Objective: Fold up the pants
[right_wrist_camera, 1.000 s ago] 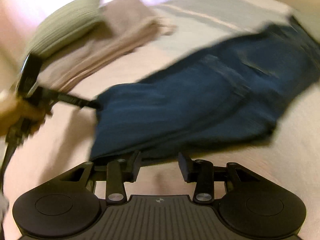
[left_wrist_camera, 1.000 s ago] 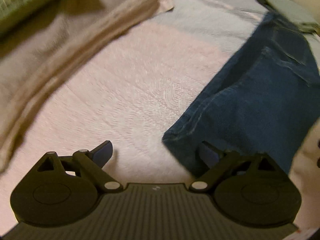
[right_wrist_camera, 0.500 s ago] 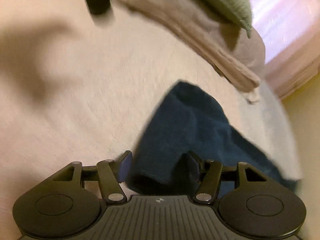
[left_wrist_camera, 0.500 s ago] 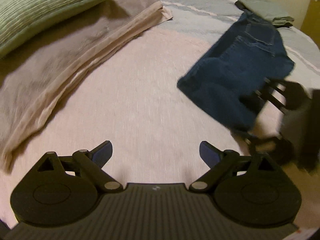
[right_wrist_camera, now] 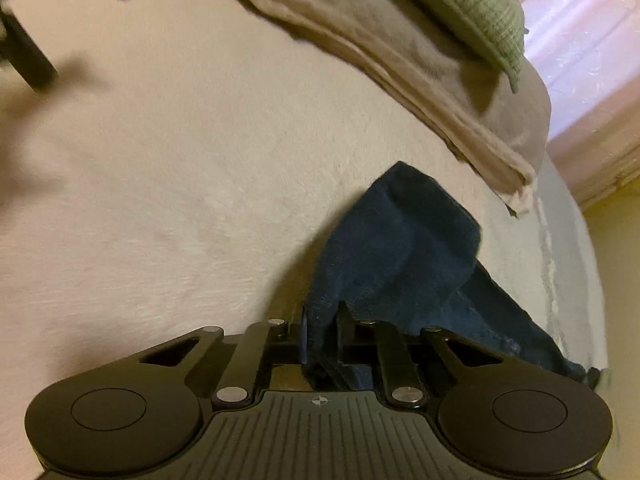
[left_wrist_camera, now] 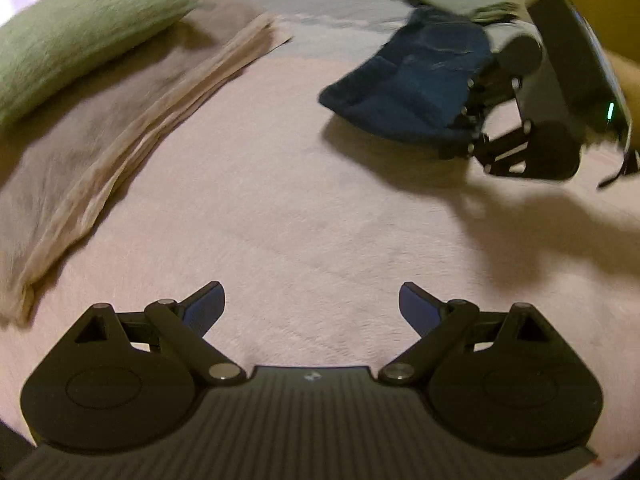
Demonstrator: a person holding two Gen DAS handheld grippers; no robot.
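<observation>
Your left gripper hangs over the pink bedspread with its fingers spread wide and nothing between them. Your right gripper has its fingers drawn narrow, clamped on a thick fold of the dark blue pants. In the left wrist view the pants sit at the far right of the bed, the pinched end raised off the bedspread with a shadow under it, and the right gripper meets them from the right. The rest of the pants trails toward the far edge of the bed, just beside a folded grey-green garment. At far left a green pillow rests on a folded beige blanket, well apart from the pants. In the right wrist view the pants run from the fingers away across the bedspread, toward the blanket and pillow.
</observation>
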